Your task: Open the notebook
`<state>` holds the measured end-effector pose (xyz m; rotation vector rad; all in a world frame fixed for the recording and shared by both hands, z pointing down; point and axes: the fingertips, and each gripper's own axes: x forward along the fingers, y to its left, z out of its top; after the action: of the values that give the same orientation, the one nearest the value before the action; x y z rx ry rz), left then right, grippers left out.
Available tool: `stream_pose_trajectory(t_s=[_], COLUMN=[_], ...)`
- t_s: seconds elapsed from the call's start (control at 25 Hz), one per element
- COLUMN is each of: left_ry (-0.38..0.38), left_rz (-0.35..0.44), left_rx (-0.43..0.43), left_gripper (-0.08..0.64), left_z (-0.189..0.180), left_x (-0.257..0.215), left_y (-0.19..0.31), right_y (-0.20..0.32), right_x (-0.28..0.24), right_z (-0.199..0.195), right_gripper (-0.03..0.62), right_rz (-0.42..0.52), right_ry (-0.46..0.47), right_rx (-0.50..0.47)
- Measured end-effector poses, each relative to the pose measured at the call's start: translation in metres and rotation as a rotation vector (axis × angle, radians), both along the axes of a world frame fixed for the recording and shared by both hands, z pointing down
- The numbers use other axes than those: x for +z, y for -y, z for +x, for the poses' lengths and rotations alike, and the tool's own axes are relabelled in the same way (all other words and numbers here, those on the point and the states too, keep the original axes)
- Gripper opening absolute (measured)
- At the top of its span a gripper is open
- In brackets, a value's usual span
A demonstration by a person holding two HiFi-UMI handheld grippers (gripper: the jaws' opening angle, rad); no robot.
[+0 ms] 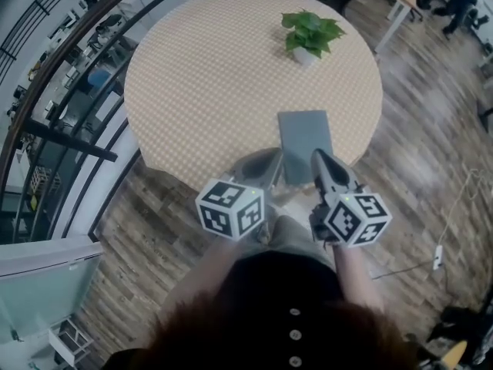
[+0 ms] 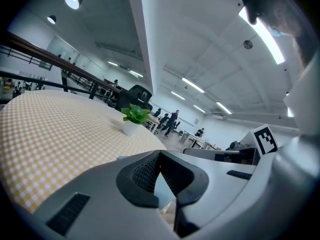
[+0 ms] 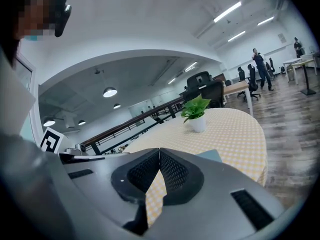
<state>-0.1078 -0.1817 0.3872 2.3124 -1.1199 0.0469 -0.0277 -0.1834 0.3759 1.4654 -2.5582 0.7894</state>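
Notebook (image 1: 304,139) lies shut at the table's (image 1: 192,91) six-o'clock edge, within reach. Left gripper (image 2: 160,154) and right gripper (image 3: 159,150), jaws together, empty, flank its near end, likely readying to lift the cover.

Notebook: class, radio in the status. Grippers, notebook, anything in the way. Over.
Left hand-held gripper and right hand-held gripper shut, empty. Flat grey-blue rectangular notebook closed, just ahead of them. Small green potted plant far side, clear of it.

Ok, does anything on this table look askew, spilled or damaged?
Nothing stands out. The notebook lies flat and closed by the near edge of the table, and the potted plant stands upright.
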Motion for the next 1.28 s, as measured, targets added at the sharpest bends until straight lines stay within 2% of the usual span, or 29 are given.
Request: stream_pose_trajectory(t_s=[0.24, 0.6, 0.76, 1.28], left_ry=[0.000, -0.004, 0.002, 0.013], left_rz=[-0.025, -0.046, -0.072, -0.137], left_rx=[0.005, -0.055, -0.066, -0.096], left_gripper=[0.011, 0.011, 0.011, 0.011], left_z=[0.001, 0.005, 0.009, 0.010], left_x=[0.008, 0.010, 0.017, 0.040], left_y=[0.001, 0.006, 0.001, -0.023], right_y=[0.004, 0.000, -0.006, -0.031], right_x=[0.003, 0.010, 0.019, 0.048], right_z=[0.005, -0.006, -0.010, -0.020], right_gripper=[0.012, 0.012, 0.012, 0.014], right_rz=[-0.003, -0.028, -0.057, -0.096], right_ry=[-0.030, -0.121, -0.114, -0.212], right_rx=[0.018, -0.135, -0.220, -0.352])
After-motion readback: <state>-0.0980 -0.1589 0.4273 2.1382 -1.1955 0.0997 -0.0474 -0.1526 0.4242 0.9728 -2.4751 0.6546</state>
